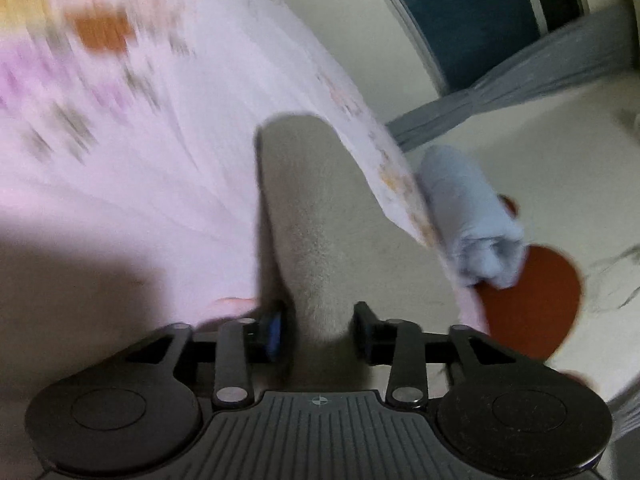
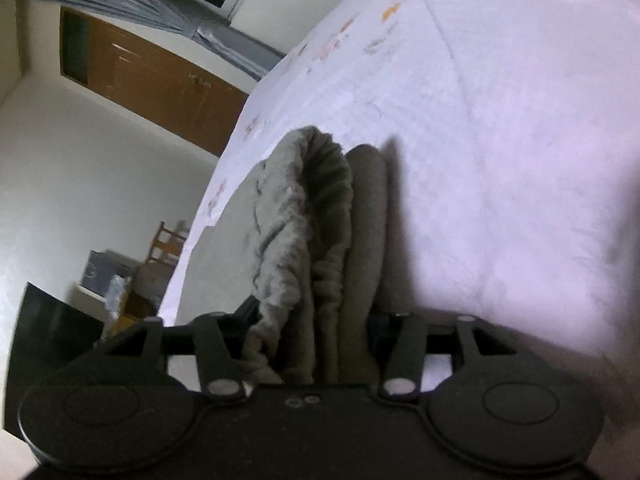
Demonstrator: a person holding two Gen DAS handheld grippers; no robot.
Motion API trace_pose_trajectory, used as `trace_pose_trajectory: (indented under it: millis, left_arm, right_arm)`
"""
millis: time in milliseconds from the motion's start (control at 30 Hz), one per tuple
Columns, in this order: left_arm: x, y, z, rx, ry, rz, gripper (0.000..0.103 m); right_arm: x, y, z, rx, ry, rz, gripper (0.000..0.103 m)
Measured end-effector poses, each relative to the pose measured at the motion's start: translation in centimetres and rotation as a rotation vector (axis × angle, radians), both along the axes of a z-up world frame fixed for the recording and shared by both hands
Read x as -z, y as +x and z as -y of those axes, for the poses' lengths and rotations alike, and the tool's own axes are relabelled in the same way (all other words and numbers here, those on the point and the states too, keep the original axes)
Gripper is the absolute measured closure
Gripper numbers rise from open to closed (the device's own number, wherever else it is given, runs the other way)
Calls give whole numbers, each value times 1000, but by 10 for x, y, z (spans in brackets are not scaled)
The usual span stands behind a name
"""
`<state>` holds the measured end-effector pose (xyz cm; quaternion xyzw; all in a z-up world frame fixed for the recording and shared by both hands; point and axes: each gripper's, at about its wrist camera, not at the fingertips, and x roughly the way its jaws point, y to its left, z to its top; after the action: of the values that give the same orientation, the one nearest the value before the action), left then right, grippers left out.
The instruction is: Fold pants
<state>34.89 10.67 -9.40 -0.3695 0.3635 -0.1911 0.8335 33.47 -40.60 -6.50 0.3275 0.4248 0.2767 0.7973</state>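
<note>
Pants: grey-beige fleece, lying on bed w/ pale pink printed quilt

L wrist view: a narrow folded strip of pants runs from 6 to 12 o'clock, straight btwn the fingers of L claw. Fingers spread; gap shows each side of the cloth, pads not pressing it. Frame blurred on the quilt side

At 3 o'clock off bed edge: blue cloth roll, its lower end over an orange round thing; can't tell what that is. Grey curtain + dark window at 1 o'clock

R wrist view: gathered waistband of pants bunched up, stands btwn fingers of R claw. Cloth fills the gap; whether pads actually pinch it – can't tell, contact hidden by folds. Pants sit near bed edge, which runs 7 to 1 o'clock

Wood door at 10 o'clock, chair + clutter at 8 o'clock
</note>
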Motion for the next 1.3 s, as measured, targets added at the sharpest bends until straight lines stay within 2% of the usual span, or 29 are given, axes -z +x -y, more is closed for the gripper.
trace_pose_trajectory:
  millis: [33,67,100,167,233,300,333,367,433,467,533,567,600,633,667,733,800,833,867,933,967,1000,1067,1167,1300]
  left_arm:
    - [-15,-10,-1,-31,98,22,46]
    - [-28,-24,0,-76,190,44,28]
    - [-39,-37,3,-101,259,65,21]
    - [-58,-56,25,-125,438,119,21]
    - [-67,-65,49,-137,577,149,21]
    - [-66,-71,62,-155,652,151,21]
    - [-69,-70,72,-162,674,154,20]
    - [-69,-69,83,-156,701,155,20]
    - [-61,-72,92,-156,775,120,20]
    - [-55,-76,94,-152,771,119,19]
    - [-45,-80,86,-161,752,124,9]
    - [-41,-82,82,-168,735,115,7]
    - [-41,-85,75,-173,707,117,7]
    - [-43,-89,70,-186,694,115,7]
    - [-47,-93,66,-200,704,120,7]
    - [-60,-112,60,-229,757,163,7]
    - [-72,-134,56,-259,789,183,7]
    - [-79,-147,53,-269,790,198,7]
    - [-86,-162,53,-274,794,214,6]
    - [-96,-183,57,-280,823,233,0]
    - [-101,-195,62,-288,838,245,0]
    - [-105,-210,69,-287,849,258,0]
    - [-113,-231,81,-266,859,267,0]
    - [-124,-270,97,-256,847,320,0]
    - [-129,-306,112,-277,877,355,0]
  right_arm:
    - [-13,-11,9,42,-49,38,49]
    - [-27,-22,15,95,-109,81,45]
    - [-42,-39,18,132,-170,127,48]
    - [-70,-63,7,133,-288,230,49]
    - [-92,-84,-25,111,-417,338,50]
    - [-101,-88,-54,77,-509,416,50]
    - [-102,-92,-74,63,-588,463,51]
    - [-100,-92,-91,30,-639,479,51]
    - [-86,-86,-115,-16,-756,445,53]
    - [-77,-84,-120,-33,-819,438,53]
    - [-55,-85,-120,-69,-911,421,50]
    - [-50,-84,-119,-66,-918,411,37]
    - [-47,-78,-116,-62,-869,373,38]
    - [-47,-76,-103,-44,-773,323,38]
    - [-51,-74,-98,-10,-698,320,41]
    - [-74,-93,-78,69,-606,365,44]
    - [-95,-118,-59,145,-568,388,43]
    - [-106,-138,-50,185,-557,430,39]
    - [-115,-158,-44,203,-561,470,26]
    - [-128,-198,-40,229,-632,557,18]
    - [-132,-216,-41,231,-655,593,9]
    - [-134,-221,-42,231,-666,615,6]
    - [-139,-250,-45,234,-662,644,6]
    - [-137,-286,-48,243,-676,623,6]
    - [-133,-323,-61,262,-666,676,6]
